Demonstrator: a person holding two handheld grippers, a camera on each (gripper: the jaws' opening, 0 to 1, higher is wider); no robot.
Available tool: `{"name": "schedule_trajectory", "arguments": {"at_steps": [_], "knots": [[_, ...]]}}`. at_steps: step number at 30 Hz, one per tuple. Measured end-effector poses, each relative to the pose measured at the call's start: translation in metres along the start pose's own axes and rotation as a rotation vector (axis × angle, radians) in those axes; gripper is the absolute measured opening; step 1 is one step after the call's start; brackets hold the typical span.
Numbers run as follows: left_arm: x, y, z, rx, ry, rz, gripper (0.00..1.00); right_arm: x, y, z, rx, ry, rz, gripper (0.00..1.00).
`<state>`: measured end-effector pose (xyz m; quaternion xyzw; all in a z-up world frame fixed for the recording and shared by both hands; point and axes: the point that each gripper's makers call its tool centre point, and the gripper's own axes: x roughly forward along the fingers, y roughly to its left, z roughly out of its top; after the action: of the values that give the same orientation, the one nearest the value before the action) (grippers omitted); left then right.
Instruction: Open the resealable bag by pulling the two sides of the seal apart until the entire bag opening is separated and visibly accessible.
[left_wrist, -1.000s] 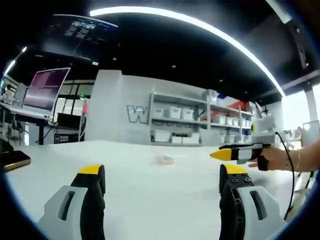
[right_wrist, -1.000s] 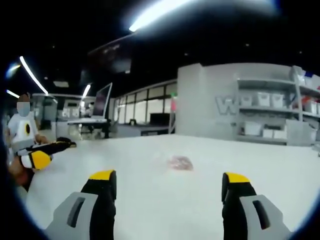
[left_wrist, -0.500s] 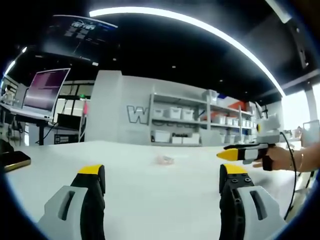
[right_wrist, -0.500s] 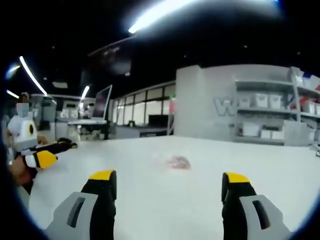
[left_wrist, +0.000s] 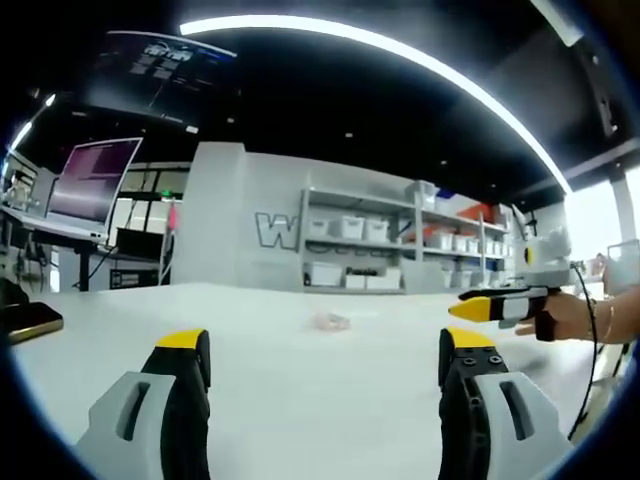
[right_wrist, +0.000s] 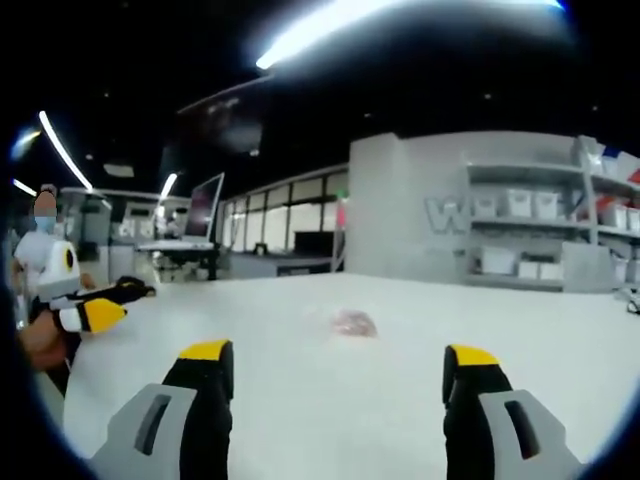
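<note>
A small clear resealable bag with something pinkish inside lies flat on the white table, well ahead of both grippers; in the right gripper view the bag sits centre. My left gripper is open, jaws wide apart and low over the table, nothing between them. My right gripper is open too, empty. In the left gripper view the right gripper comes in from the right edge, held by a hand. In the right gripper view the left gripper shows at the far left.
A dark flat object lies at the table's left edge. Behind the table stand a grey wall with shelves of white bins and a desk with a monitor. A person is at the left.
In the left gripper view the right gripper has drifted further right and slightly up. The right gripper view has shifted slightly; the bag lies as before.
</note>
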<state>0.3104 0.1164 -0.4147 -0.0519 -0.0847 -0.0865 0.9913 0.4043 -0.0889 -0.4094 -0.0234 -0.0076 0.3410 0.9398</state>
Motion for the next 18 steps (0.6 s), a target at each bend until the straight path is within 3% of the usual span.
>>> {"name": "schedule_trajectory", "arguments": {"at_steps": [18], "knots": [[0.001,0.004,0.001,-0.001,-0.002,0.006,0.94,-0.019,0.000,0.000,0.011,-0.015,-0.010,0.87]]}}
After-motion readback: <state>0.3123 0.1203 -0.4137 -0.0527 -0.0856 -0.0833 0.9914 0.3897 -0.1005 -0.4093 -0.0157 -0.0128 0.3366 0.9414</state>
